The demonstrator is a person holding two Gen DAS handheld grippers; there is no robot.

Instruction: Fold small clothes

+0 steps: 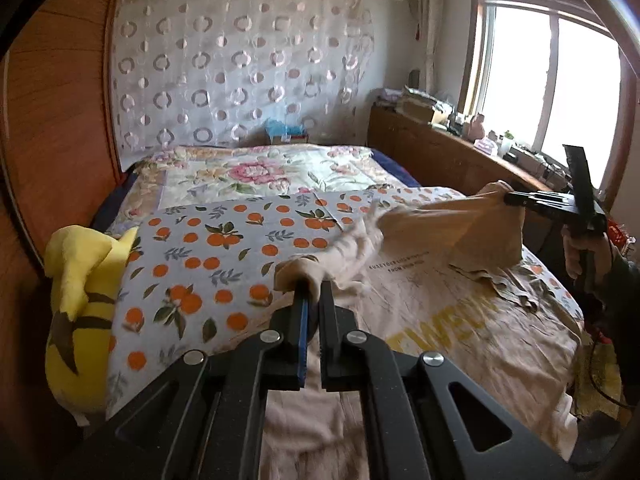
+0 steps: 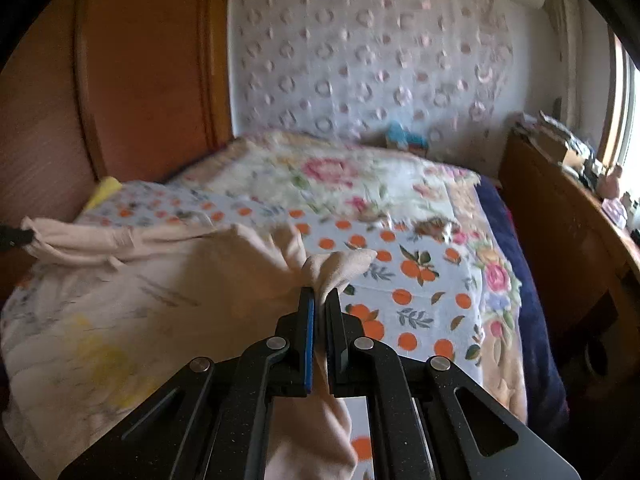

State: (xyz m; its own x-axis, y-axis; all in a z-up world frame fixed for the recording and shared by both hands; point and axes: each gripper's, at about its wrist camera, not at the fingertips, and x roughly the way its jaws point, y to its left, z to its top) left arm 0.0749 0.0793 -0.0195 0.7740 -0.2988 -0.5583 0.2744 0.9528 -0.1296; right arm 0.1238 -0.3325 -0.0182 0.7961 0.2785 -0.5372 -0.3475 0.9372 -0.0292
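Note:
A beige T-shirt (image 1: 460, 304) with yellow lettering lies crumpled on the orange-print sheet (image 1: 224, 240) on the bed. My left gripper (image 1: 314, 292) is shut on a bunched corner of the shirt and holds it up. My right gripper (image 2: 320, 300) is shut on another corner of the T-shirt (image 2: 160, 288), also lifted. The right gripper also shows in the left wrist view (image 1: 510, 198), at the right, pinching cloth. The shirt edge sags between the two grippers.
A yellow plush toy (image 1: 84, 304) lies at the bed's left edge by the wooden headboard (image 1: 60, 120). A floral quilt (image 1: 256, 172) covers the far bed. A wooden cabinet (image 1: 440, 152) with clutter stands under the window at right.

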